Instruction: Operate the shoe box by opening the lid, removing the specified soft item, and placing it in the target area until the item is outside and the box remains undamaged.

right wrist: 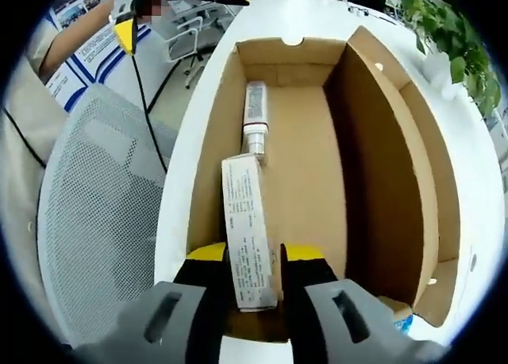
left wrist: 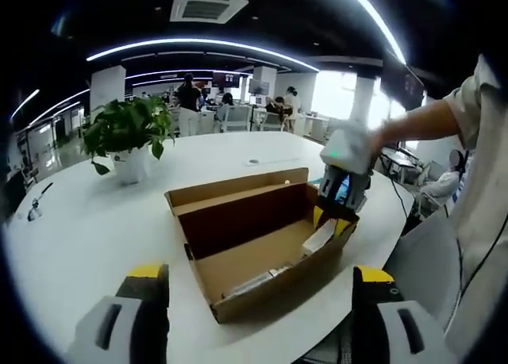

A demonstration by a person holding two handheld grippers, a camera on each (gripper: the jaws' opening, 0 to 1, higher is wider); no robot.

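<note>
While the white table [left wrist: 95,221] carries the open box [left wrist: 262,245] (lid flapped back), the right tool [right wrist: 255,278] grips a small white carton [right wrist: 248,237] inside it, a tube [right wrist: 255,114] lying beyond; the left tool [left wrist: 262,300] hovers wide apart nearby.

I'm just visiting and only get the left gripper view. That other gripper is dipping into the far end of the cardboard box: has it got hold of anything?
Observer: Yes. In the right gripper view, the right gripper is shut on a slim white carton with small print on it.
Visitor: Held how?
Observer: By its near end. The carton's length runs along the box.
Visitor: Anything else in there?
Observer: A white tube lies just beyond the carton, along the same wall, with its cap end toward the carton.
</note>
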